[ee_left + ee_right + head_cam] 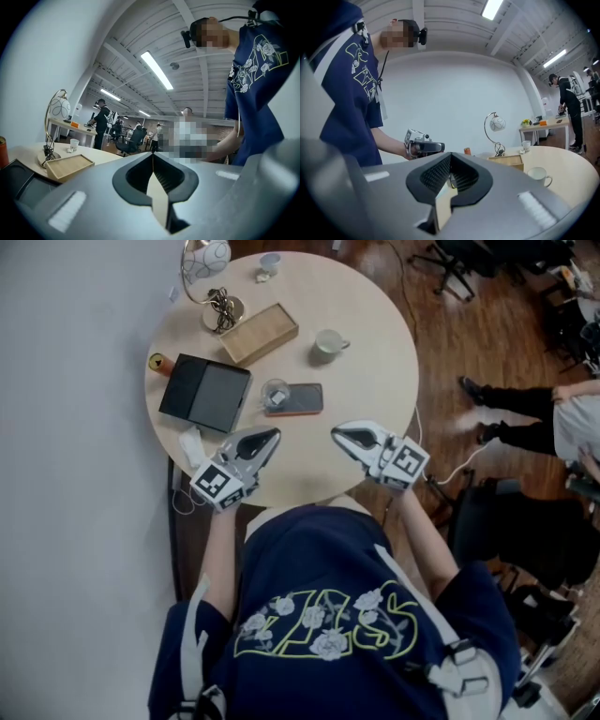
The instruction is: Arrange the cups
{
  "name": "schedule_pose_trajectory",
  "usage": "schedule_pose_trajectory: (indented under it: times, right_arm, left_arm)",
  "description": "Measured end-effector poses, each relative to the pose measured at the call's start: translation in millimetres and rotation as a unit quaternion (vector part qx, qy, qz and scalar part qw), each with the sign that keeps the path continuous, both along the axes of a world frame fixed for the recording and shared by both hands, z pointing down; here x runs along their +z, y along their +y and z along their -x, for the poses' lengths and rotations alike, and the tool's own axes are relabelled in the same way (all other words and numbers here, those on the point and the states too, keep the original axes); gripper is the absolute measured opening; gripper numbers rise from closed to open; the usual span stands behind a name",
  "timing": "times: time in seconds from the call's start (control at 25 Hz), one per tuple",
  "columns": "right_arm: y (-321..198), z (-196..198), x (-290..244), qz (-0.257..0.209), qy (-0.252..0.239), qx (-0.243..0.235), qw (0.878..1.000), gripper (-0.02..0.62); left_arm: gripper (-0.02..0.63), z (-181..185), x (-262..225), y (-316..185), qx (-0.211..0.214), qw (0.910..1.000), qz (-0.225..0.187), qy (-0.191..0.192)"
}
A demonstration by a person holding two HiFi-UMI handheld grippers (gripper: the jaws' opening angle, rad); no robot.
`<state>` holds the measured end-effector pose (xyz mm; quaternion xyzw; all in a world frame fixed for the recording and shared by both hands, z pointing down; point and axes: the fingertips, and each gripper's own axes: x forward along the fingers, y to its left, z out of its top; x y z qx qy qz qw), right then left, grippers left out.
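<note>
A white mug [327, 344] stands right of centre on the round table [375, 418] and shows again at the right of the right gripper view [539, 175]. A small clear glass cup [275, 393] sits beside a phone [300, 399]. At the table's far edge is a small white cup [269, 263], which the left gripper view also catches [74, 144]. My left gripper [270, 437] and right gripper [339, 436] hover over the near edge, tips turned toward each other. Both are shut and hold nothing, as their own views show for the left gripper [152, 154] and the right gripper [450, 157].
On the table are a wooden box [259, 332], a dark tablet [206, 390], an orange can [159, 362], a lamp with a cable [208, 268] and a crumpled tissue [191, 444]. A wall runs along the left. Office chairs and a seated person's legs [525, 418] are at the right.
</note>
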<state>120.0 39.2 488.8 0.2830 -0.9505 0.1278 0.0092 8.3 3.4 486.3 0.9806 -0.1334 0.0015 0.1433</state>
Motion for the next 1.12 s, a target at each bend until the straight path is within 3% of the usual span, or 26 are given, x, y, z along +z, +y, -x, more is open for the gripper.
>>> schedule_pose_trajectory:
  times: [1.12]
  right_arm:
    - [-12.7,15.9,6.3,-0.003,0.005,-0.017,1.000,0.005]
  left_arm:
    - [0.005,4.9,6.1,11.8,0.002,0.9999,0.006,-0.012]
